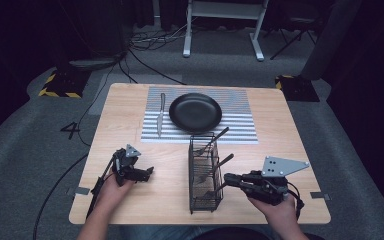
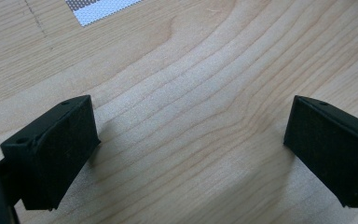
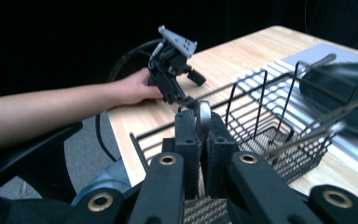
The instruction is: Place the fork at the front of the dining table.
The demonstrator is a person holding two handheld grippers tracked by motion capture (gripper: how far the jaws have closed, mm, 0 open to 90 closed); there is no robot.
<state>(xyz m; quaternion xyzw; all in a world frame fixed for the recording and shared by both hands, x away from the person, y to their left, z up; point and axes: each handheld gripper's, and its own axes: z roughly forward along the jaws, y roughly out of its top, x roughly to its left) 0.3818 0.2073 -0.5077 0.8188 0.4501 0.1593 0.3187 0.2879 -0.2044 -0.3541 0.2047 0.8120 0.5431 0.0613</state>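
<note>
The right gripper (image 1: 228,179) was seen clenched on the handle of a piece of cutlery (image 3: 203,116) at the near right corner of a black wire basket (image 1: 203,172), the metal handle pinched upright between the two black pads in the right gripper view. No earlier picture was supplied. Whether the held piece was a fork, a spoon or a knife could not be told, its working end being hidden inside the basket. The basket was set upright on the wooden worktop (image 1: 130,130), near its front edge, and other utensils (image 1: 219,135) were seen leaning out of its far and right sides.

Left of the basket, and well apart from it, the left gripper (image 1: 147,172) was held low over bare wood with its jaws spread wide and nothing between them, as the left gripper view confirmed.

Behind the basket, a striped place mat (image 1: 240,117) was laid across the far half of the worktop. A black plate (image 1: 195,112) was set on the mat, straight behind the basket, and a table knife (image 1: 160,114) was laid just left of the plate, on the mat's left edge, its length running away from the basket.
</note>
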